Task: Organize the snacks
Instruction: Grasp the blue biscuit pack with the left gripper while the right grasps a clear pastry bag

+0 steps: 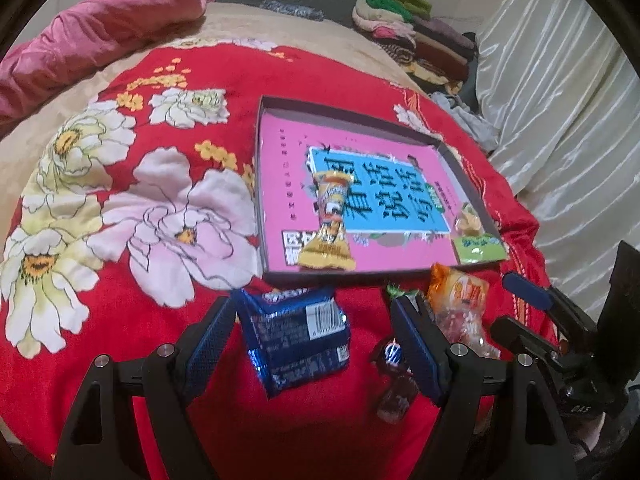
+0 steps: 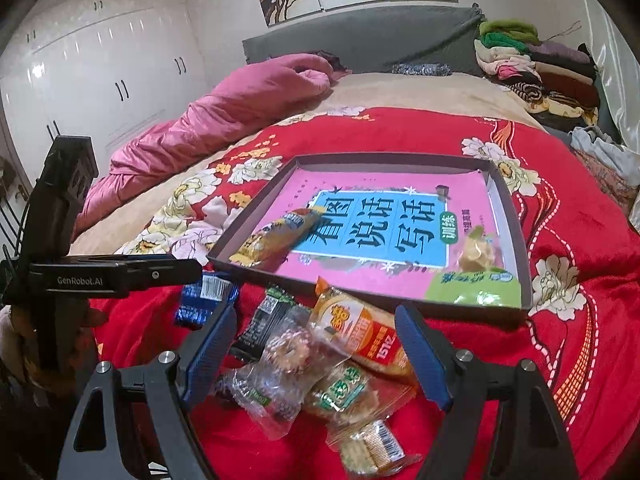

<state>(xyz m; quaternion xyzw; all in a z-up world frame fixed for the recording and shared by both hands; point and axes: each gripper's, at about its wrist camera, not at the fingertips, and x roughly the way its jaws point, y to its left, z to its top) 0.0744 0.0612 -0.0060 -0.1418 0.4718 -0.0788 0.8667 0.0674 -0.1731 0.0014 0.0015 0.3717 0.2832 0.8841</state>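
Risk: my left gripper (image 1: 320,340) straddles the blue snack pack (image 1: 294,336) on soft red bedding (image 1: 120,320), so closing could crush it or snag fabric. Both grippers spread wide, holding nothing; right gripper (image 2: 316,354) hovers over the loose snack pile (image 2: 320,376) just before the tray (image 2: 516,216).
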